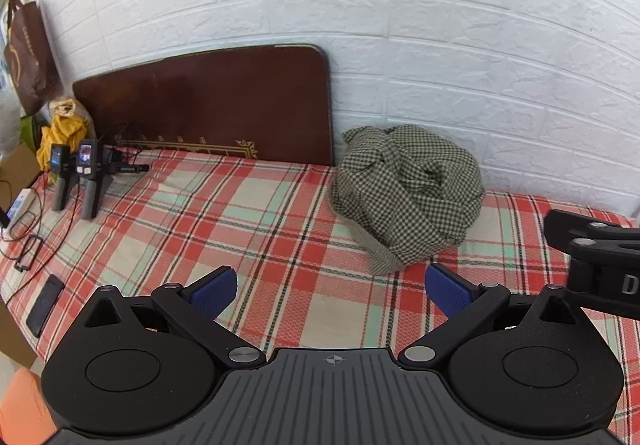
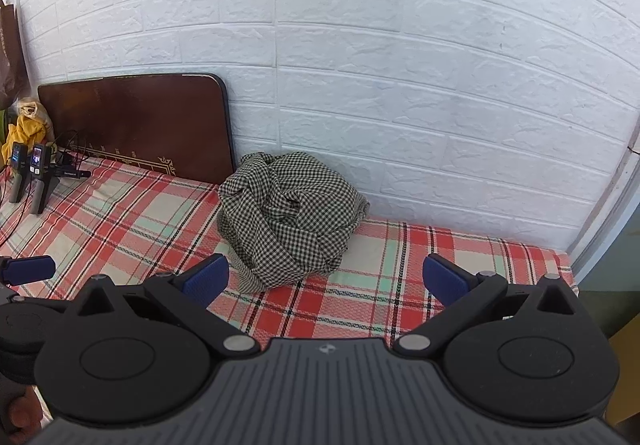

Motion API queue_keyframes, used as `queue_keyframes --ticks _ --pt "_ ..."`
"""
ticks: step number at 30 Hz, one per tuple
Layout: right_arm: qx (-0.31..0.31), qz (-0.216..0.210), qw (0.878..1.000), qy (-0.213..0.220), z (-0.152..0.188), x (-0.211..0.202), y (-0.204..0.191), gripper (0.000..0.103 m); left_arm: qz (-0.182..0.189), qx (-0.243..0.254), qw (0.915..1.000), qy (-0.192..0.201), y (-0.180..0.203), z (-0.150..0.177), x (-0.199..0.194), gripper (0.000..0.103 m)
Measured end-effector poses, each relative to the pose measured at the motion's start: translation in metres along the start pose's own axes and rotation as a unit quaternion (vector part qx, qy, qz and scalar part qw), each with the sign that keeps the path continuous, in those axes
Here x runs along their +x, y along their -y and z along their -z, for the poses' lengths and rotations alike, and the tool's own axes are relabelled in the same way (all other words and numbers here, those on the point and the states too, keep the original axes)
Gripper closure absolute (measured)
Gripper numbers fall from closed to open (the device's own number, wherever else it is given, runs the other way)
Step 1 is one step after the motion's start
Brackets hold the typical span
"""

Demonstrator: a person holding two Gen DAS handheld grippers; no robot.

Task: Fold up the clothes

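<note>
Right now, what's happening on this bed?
A person holds a hand-held gripper in each hand over a plaid-covered bed. The left hand-held gripper and the right hand-held gripper are both open and empty, short of the cloth. The checked garment sits in a crumpled heap near the white wall, beside the dark headboard. Folding has not begun. Two spare devices on stands rest at the far left.

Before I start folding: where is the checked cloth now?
The checked cloth lies crumpled on the plaid bedsheet, against the white brick wall, just right of the brown board, ahead of both open grippers.
</note>
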State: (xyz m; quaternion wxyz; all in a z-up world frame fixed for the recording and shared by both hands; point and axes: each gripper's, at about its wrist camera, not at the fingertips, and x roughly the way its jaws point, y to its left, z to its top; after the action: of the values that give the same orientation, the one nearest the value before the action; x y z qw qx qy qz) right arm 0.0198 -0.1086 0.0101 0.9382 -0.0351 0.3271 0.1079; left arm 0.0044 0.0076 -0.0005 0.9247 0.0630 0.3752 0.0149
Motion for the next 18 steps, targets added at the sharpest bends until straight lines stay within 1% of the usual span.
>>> queue_keyframes --ticks 7,18 --pt "-0.001 -0.002 1.0 -0.004 -0.001 0.006 -0.007 0.0 -0.009 -0.021 0.9997 -0.008 -0.013 -0.003 0.007 0.0" --pt "-0.004 -0.006 1.0 -0.01 -0.004 0.014 -0.015 0.0 0.002 -0.029 0.9995 -0.008 -0.018 -0.007 0.008 0.0"
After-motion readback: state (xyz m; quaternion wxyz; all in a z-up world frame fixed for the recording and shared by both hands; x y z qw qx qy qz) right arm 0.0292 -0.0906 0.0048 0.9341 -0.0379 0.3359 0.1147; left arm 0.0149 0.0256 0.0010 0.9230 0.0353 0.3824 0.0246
